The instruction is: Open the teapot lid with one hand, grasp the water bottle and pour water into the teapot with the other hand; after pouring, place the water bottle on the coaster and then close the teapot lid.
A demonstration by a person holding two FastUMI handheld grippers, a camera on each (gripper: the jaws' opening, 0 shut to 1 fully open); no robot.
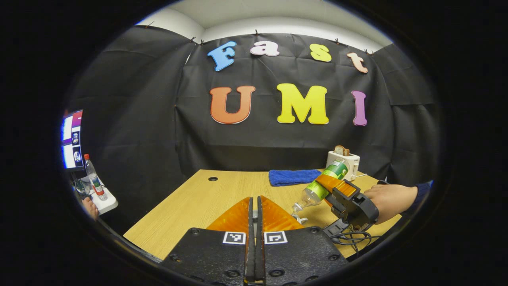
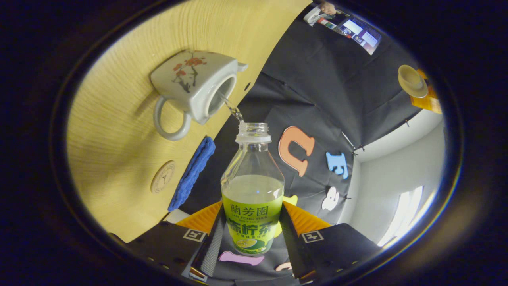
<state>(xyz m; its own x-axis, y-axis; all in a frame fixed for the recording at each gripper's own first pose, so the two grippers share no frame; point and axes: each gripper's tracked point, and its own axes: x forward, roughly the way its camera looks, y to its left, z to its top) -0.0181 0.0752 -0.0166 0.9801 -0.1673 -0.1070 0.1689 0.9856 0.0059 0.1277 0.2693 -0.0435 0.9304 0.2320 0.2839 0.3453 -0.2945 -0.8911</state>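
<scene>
While the left claw [image 1: 255,210] is kept narrow, its two fingers pressed almost together above the near edge of the bench [image 1: 190,198], the lid [image 2: 412,81] is seen in the right gripper view at the far right, though what carries it cannot be told. In that view the teapot [image 2: 194,89] stands open on the bench, with the coaster [image 2: 162,176] and a blue cloth [image 2: 192,172] near it. To the right, the water bottle [image 2: 253,190] is held tilted in the right claw [image 2: 253,232], both fingers pressing its label, and a thin stream runs from its mouth into the teapot. A toaster [image 1: 343,161] stands at the far right.
</scene>
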